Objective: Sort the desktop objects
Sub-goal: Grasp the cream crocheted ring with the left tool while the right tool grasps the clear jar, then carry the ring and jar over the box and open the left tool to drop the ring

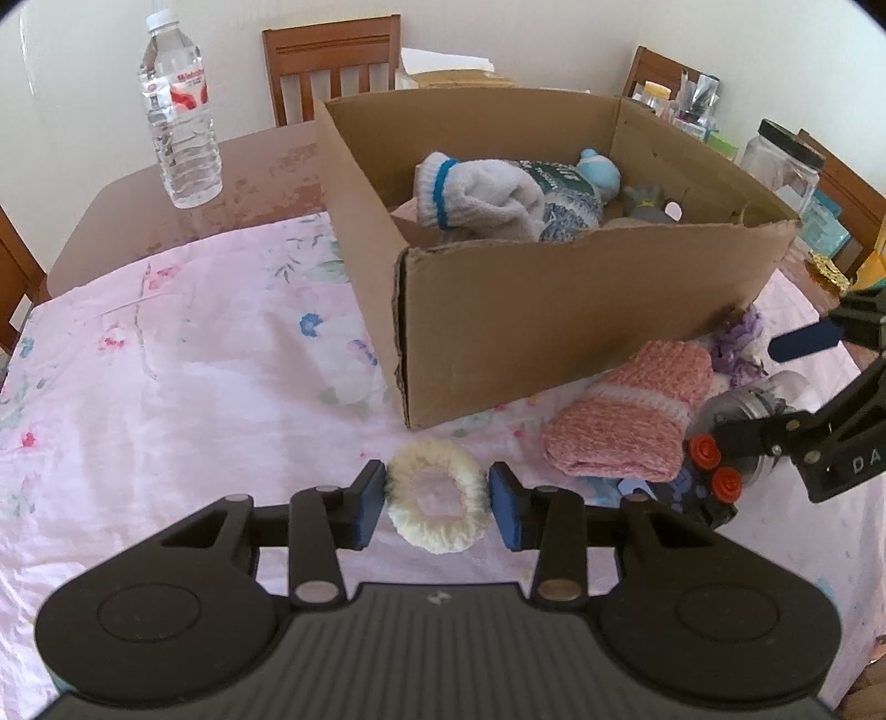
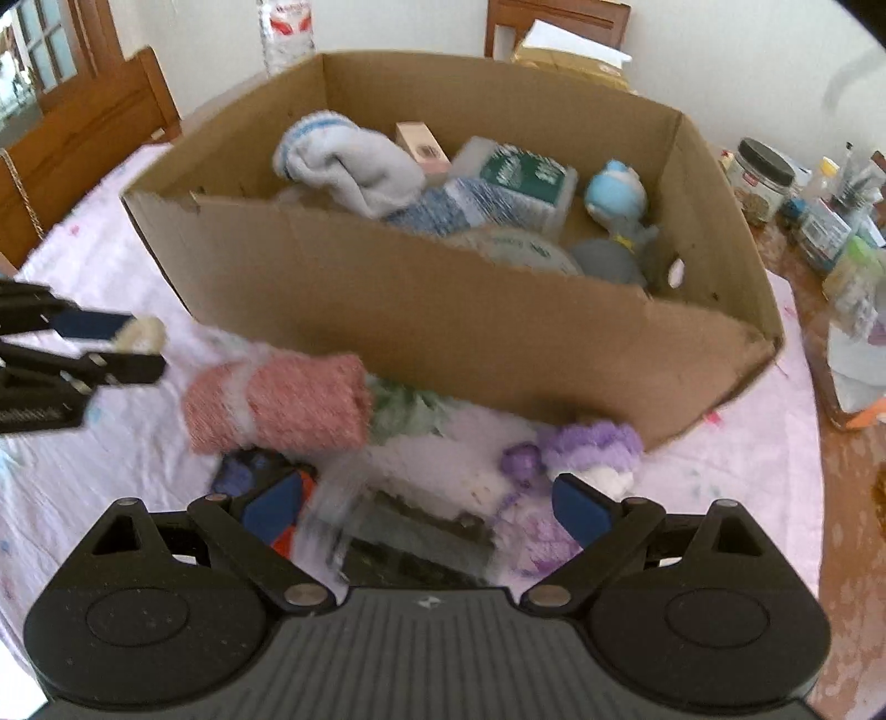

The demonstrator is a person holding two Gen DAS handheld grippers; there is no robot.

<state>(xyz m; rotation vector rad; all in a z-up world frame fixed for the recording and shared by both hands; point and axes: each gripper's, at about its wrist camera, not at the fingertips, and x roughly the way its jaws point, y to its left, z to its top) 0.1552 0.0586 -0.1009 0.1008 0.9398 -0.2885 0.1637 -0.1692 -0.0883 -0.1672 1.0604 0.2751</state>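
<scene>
Cream scrunchie (image 1: 437, 501) between left gripper (image 1: 437, 504) pads, on cloth (image 1: 166, 387)

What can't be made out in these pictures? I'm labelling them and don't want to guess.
- Clear object between the right gripper's open fingers: motion-blurred in the right wrist view; in the left wrist view that gripper covers most of it.
- Box floor: hidden under the socks and other contents in both views.
- Bottle: cut off by the top edge in the right wrist view.
- Whether the left gripper's pads touch the white ring: unclear.
</scene>
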